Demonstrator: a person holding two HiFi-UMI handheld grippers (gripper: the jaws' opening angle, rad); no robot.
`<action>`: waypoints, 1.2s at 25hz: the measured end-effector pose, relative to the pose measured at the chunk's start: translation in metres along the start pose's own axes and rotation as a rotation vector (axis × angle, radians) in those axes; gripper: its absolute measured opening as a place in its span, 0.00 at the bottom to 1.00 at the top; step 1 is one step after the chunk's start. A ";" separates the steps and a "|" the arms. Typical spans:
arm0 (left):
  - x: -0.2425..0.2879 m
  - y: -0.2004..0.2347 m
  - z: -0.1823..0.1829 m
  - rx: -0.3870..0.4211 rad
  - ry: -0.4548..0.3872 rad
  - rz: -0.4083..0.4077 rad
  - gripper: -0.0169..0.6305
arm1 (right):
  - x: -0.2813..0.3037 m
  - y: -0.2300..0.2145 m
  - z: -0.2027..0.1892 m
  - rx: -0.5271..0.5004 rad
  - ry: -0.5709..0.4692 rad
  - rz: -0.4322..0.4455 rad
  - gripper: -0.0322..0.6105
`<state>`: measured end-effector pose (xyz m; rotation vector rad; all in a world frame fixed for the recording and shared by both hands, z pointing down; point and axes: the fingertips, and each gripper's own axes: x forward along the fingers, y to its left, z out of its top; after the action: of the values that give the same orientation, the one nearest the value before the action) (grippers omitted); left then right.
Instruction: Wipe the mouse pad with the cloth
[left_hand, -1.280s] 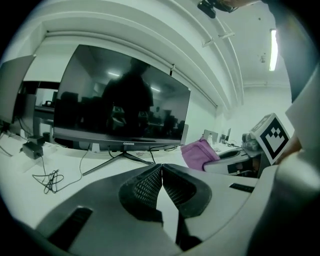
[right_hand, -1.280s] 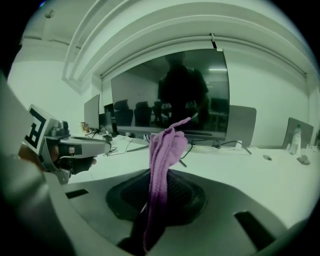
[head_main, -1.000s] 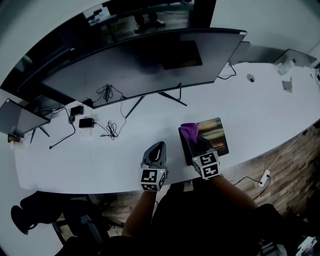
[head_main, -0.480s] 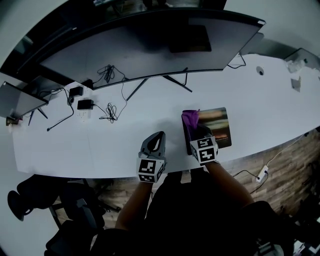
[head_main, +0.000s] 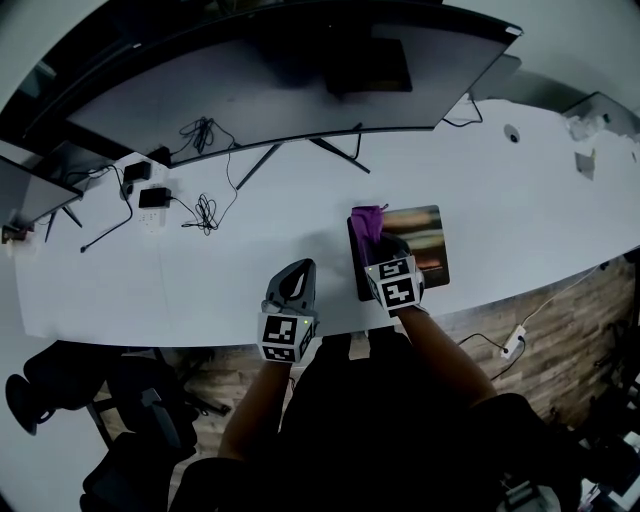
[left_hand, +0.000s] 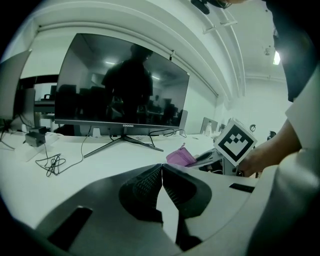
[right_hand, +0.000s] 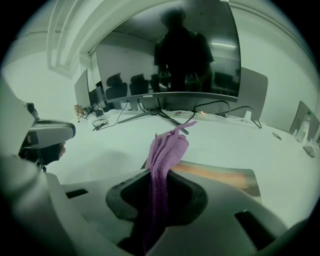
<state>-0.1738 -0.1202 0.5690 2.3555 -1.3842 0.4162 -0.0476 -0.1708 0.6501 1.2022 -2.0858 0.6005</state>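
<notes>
The mouse pad (head_main: 420, 240), dark-edged with a printed picture, lies near the white desk's front edge; its surface also shows in the right gripper view (right_hand: 220, 176). A purple cloth (head_main: 366, 220) (right_hand: 165, 155) is pinched in my right gripper (head_main: 385, 247) (right_hand: 159, 192), which is shut on it over the pad's left part. The cloth's free end sticks up and forward past the jaws. My left gripper (head_main: 297, 276) (left_hand: 161, 176) is shut and empty, resting over the desk left of the pad. From the left gripper view the cloth (left_hand: 181, 157) and the right gripper's marker cube (left_hand: 235, 141) show at the right.
A wide curved monitor (head_main: 270, 90) on a splayed stand (head_main: 300, 148) spans the back of the desk (head_main: 200, 280). Cables (head_main: 205, 213) and small adapters (head_main: 153, 197) lie at back left. A second screen (head_main: 25, 190) sits at far left. Small items (head_main: 583, 160) rest at far right.
My right gripper with the cloth has shifted slightly left and forward over the pad's left part. The left gripper stays put beside the pad. The head view has drifted.
</notes>
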 end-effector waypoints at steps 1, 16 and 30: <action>0.001 -0.002 0.000 -0.002 0.000 0.001 0.06 | -0.001 -0.002 -0.001 -0.002 0.006 0.002 0.16; 0.018 -0.034 -0.004 0.001 0.020 0.002 0.06 | -0.019 -0.045 -0.013 -0.048 0.047 0.008 0.16; 0.024 -0.062 0.002 0.017 0.013 -0.004 0.06 | -0.037 -0.111 -0.026 -0.086 0.088 -0.055 0.16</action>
<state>-0.1078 -0.1119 0.5673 2.3641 -1.3751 0.4435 0.0712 -0.1846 0.6490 1.1600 -1.9788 0.5238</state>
